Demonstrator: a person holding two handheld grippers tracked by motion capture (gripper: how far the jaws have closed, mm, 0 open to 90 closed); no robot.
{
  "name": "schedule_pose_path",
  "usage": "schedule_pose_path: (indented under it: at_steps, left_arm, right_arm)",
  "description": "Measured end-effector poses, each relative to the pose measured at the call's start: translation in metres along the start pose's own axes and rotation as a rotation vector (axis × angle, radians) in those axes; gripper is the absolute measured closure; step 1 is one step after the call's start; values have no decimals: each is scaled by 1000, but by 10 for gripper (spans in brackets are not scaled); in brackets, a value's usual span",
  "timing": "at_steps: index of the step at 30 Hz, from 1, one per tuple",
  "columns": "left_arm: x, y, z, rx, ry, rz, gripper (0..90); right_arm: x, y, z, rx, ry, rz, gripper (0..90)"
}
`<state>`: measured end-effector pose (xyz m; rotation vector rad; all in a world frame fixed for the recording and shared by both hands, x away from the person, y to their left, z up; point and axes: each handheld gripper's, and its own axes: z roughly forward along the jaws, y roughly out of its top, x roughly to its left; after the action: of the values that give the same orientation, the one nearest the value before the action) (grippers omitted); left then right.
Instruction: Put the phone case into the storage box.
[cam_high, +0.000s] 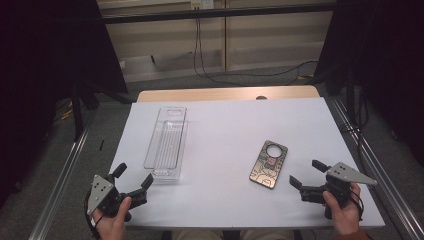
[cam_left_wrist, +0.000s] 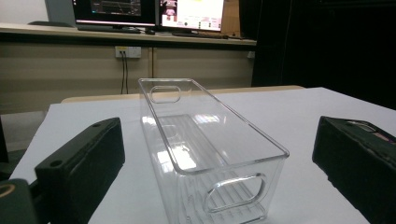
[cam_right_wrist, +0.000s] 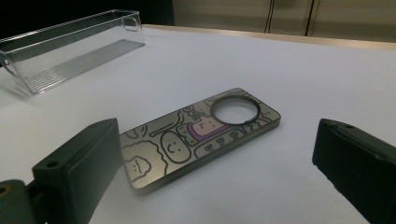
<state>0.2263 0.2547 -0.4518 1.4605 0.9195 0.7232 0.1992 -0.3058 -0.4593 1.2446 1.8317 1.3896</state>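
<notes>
The surface is a white sheet laid over a wooden top, with dark curtains at both sides, cables on the floor beyond it, and monitors on a far bench in the left gripper view.

The phone case lies flat on the surface, printed face up, with a round camera opening at its far end. It carries line-drawn cartoon figures and one coloured patch below the opening. All positions below are given relative to this phone case.

The right claw sits just beside the case, on its right and slightly nearer the person. Its jaws are spread wide and grip nothing. In the right gripper view the near end of the phone case lies between the two black jaws, apart from both. The right hand holds the tool body near the front edge of the surface.

The clear plastic bin stands well apart to the left of the case, long axis running away from the person, upright and empty, with a cut-out handle at each end.

The left claw sits farther left, just before the near end of the bin. Its jaws are spread wide and grip nothing, and the bin's near wall stands between them without contact. The left hand holds this tool at the front corner.
</notes>
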Motion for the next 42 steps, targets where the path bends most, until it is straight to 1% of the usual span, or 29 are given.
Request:
schedule_pose_path:
  at_steps: [2,3,4,6,8,9,10,11,13,15,18,19,20,21,23,24,25,26,28,29,30,31,33,35,36,37,40,41,42]
  left_arm:
    - [0,0,0,-1,-6,0,24]
    - [0,0,0,2,-10,2,24]
    - [0,0,1,1,-11,2,24]
    - [0,0,1,0,-10,3,24]
    - [0,0,1,3,-8,6,24]
    - [0,0,1,4,-6,7,24]
    - [0,0,1,4,-6,7,24]
    - [0,0,1,4,-5,8,25]
    - [1,0,2,6,-6,10,24]
    - [1,0,2,9,-4,14,24]
    - [0,0,2,8,1,10,24]
    - [0,0,3,8,-3,7,24]
    - [1,0,3,10,-2,11,24]
    - [1,-1,3,15,-11,13,26]
    - [1,-1,3,13,-11,13,27]
    - [1,0,3,12,-4,12,27]
    - [0,0,2,9,3,10,27]
    - [1,0,2,8,-7,12,27]
    - [1,0,2,5,-11,6,27]
    - [1,0,2,8,-6,5,27]
    - [1,0,2,6,-14,-1,27]
    - [1,0,1,9,-11,9,27]
    - [1,0,1,11,-11,12,27]
    - [1,0,1,9,-12,10,27]
    - [1,0,1,9,-12,10,27]
    - [1,0,1,14,-12,14,27]
    - [0,0,1,19,-7,23,27]
    - [0,0,1,18,-9,23,28]
    - [0,0,1,18,-8,24,28]
  right_arm:
    - [1,0,1,-1,3,-5,5]
    - [1,0,2,9,29,-12,4]
    - [3,0,3,18,41,-25,2]
    - [5,0,5,27,40,-32,2]
    - [7,1,8,37,31,-29,13]
    - [8,2,10,45,43,-14,14]
    - [8,2,10,45,43,-14,14]
    - [8,5,12,49,50,2,14]
    - [9,7,14,47,55,5,14]
    - [9,9,16,51,49,3,14]
    - [9,10,19,54,51,14,14]
    - [10,11,23,65,55,14,14]
    - [10,11,23,65,55,14,14]
    - [11,13,26,74,59,14,14]
    - [12,14,27,81,60,21,14]
    - [12,15,28,93,64,9,14]
    - [13,16,31,96,71,21,15]
    - [14,17,32,99,72,22,16]
    - [15,20,36,109,70,19,26]
    - [16,21,38,112,69,19,28]
    - [17,22,40,123,77,20,28]
    - [19,25,43,145,81,18,28]
    - [19,25,44,142,79,19,28]
    - [20,27,48,158,62,25,30]
    - [20,27,48,158,62,25,30]
    - [19,29,50,171,59,30,31]
    - [20,30,51,184,57,25,31]
    - [20,32,53,189,64,27,30]
    - [20,32,55,201,62,26,29]
